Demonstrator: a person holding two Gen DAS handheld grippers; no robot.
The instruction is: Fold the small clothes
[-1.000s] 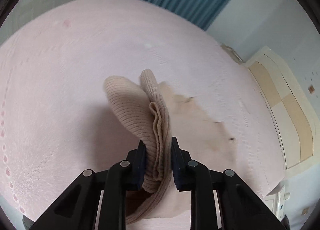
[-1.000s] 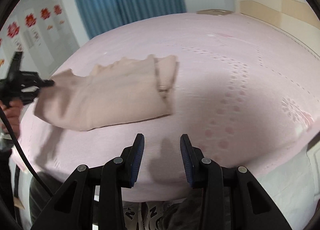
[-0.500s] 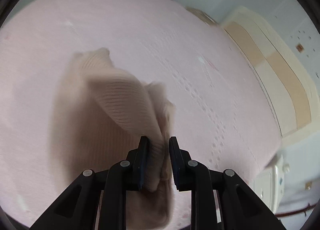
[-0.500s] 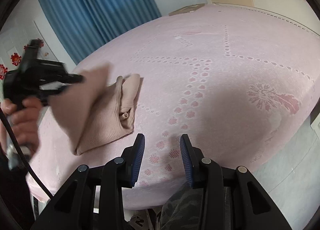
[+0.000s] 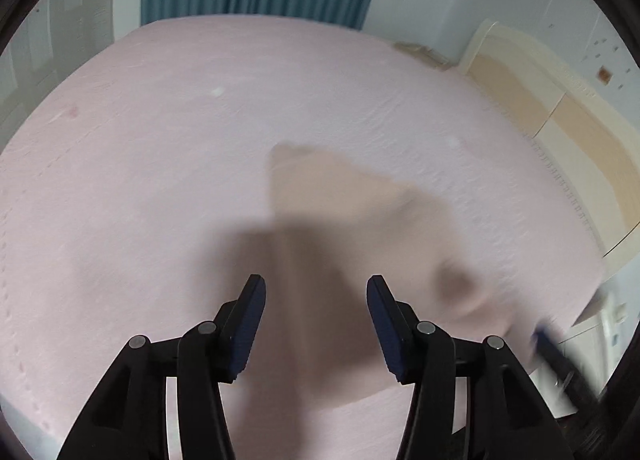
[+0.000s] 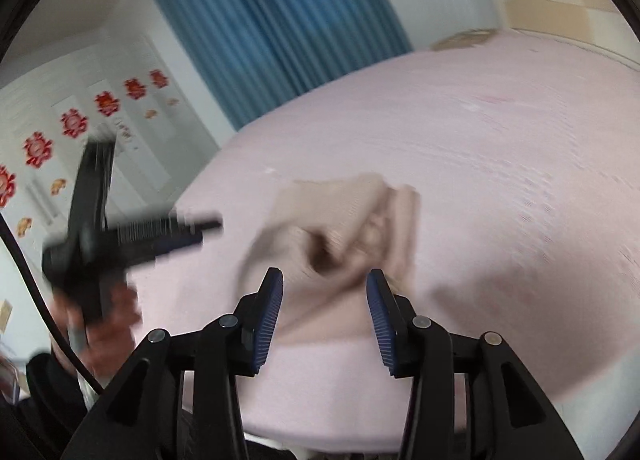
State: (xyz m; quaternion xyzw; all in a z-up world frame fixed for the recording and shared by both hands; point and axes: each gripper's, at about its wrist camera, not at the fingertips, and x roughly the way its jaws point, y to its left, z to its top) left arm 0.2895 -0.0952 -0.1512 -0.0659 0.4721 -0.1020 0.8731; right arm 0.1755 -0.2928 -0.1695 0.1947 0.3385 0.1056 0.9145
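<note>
A small beige ribbed garment (image 5: 344, 212) lies blurred on the pink bedsheet (image 5: 160, 164), just beyond my left gripper (image 5: 316, 288). That gripper's jaws are opening, and nothing sits between its blue pads (image 5: 248, 320). In the right wrist view the same garment (image 6: 340, 220) lies bunched and folded over just past my right gripper (image 6: 324, 278). Its jaws are opening too and hold nothing. The left gripper (image 6: 200, 230) shows there side-on at the left, off the cloth, held by a hand (image 6: 104, 324). The right gripper's blurred tip (image 5: 560, 356) shows at the lower right of the left wrist view.
A blue curtain (image 6: 272, 40) hangs behind the bed. A cream headboard (image 5: 560, 120) stands on the right. Red paper decorations (image 6: 72, 124) mark the white wall on the left. The bed's near edge (image 6: 360, 432) runs just below the right gripper.
The left gripper has let go of the beige garment and its jaws now stand apart. The garment has dropped onto the bed. The right gripper has swung toward the garment, jaws slightly wider.
</note>
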